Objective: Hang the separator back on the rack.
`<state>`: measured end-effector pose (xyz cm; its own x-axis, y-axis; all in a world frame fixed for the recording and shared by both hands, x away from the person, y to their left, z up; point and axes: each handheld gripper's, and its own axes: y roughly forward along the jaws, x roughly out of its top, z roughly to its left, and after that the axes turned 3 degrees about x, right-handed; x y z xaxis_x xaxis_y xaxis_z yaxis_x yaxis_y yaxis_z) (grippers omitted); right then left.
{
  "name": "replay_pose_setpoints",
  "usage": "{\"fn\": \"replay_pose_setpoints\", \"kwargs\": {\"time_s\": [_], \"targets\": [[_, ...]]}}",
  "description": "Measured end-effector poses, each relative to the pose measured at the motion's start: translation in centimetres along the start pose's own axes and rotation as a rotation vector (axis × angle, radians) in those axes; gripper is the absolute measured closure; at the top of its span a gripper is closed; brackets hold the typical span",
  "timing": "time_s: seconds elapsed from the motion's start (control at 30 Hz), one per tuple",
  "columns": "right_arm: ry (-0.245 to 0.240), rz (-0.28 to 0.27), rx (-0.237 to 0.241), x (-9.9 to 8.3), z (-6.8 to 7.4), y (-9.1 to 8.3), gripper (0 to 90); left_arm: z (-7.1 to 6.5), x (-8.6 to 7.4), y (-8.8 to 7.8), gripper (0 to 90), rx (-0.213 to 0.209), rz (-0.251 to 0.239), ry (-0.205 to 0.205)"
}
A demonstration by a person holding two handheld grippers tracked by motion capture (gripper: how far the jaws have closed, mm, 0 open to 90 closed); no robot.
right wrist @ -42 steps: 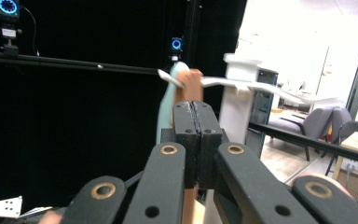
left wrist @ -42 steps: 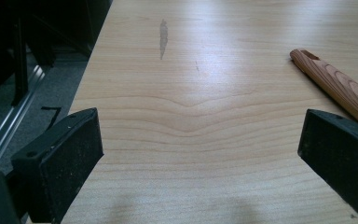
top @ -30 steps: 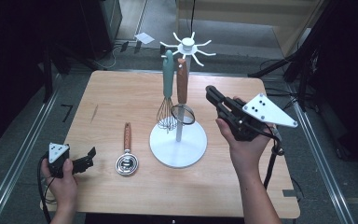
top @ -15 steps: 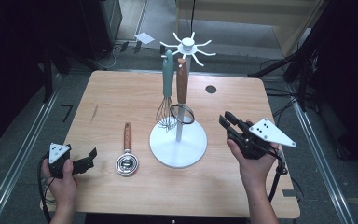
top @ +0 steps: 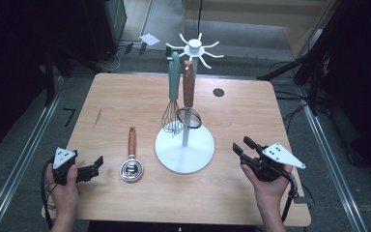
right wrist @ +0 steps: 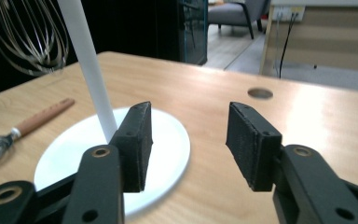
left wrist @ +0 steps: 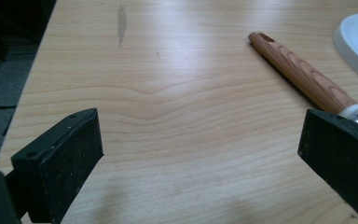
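A white utensil stand point(top: 193, 154) with a round base and a spoked top rises at the table's middle. On it hang a teal-handled whisk point(top: 173, 116) and a brown-handled ring utensil point(top: 189, 92). Left of the base lies a wooden-handled spoon point(top: 132, 162), bowl toward me. My left gripper point(top: 95, 165) rests near the front left corner, open, with the spoon's handle point(left wrist: 303, 77) ahead on its right. Low at the front right is my right gripper point(top: 241, 146), aimed at the stand. Its jaws have just been opening and hold nothing; the right gripper point(right wrist: 189, 135) faces the stand's pole point(right wrist: 86, 60).
The wooden table point(top: 125, 96) has a round cable hole point(top: 218, 92) toward the back right. Dark floor, metal rails and stand legs surround it. Bare tabletop lies between the spoon and the left edge and right of the stand's base.
My right gripper has come down from beside the hanging utensils to just above the table at the front right, and its jaws have spread apart. The left gripper has stayed put.
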<state>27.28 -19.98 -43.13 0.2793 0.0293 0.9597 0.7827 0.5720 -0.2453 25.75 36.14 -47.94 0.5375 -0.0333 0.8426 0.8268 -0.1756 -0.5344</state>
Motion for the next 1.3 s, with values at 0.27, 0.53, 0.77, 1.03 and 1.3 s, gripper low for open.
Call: {"fn": "replay_pose_setpoints", "kwargs": {"time_s": [0.27, 0.53, 0.77, 1.03, 1.3], "targets": [[0.020, 0.089, -0.019, -2.7, -0.8, -0.9, 44.1, -1.9, -0.1, -0.8, 0.0, -0.105, 0.006, 0.016], [0.101, 0.103, -0.041, -4.8, -0.9, -2.0, 43.8, -4.4, 0.2, 0.1, 0.0, -0.241, 0.029, 0.097], [0.099, 0.117, -0.038, -5.1, -1.2, -1.7, 46.2, -5.1, 0.2, 0.7, 19.9, -0.242, 0.069, 0.090], [0.099, 0.145, -0.037, -5.4, -1.1, -1.0, 47.3, -6.1, 0.6, 2.0, 51.3, -0.259, 0.135, 0.101], [0.102, 0.141, -0.029, -5.5, -1.1, -1.1, 52.0, -6.4, 0.6, 2.6, 66.7, -0.299, 0.244, 0.138]]}}
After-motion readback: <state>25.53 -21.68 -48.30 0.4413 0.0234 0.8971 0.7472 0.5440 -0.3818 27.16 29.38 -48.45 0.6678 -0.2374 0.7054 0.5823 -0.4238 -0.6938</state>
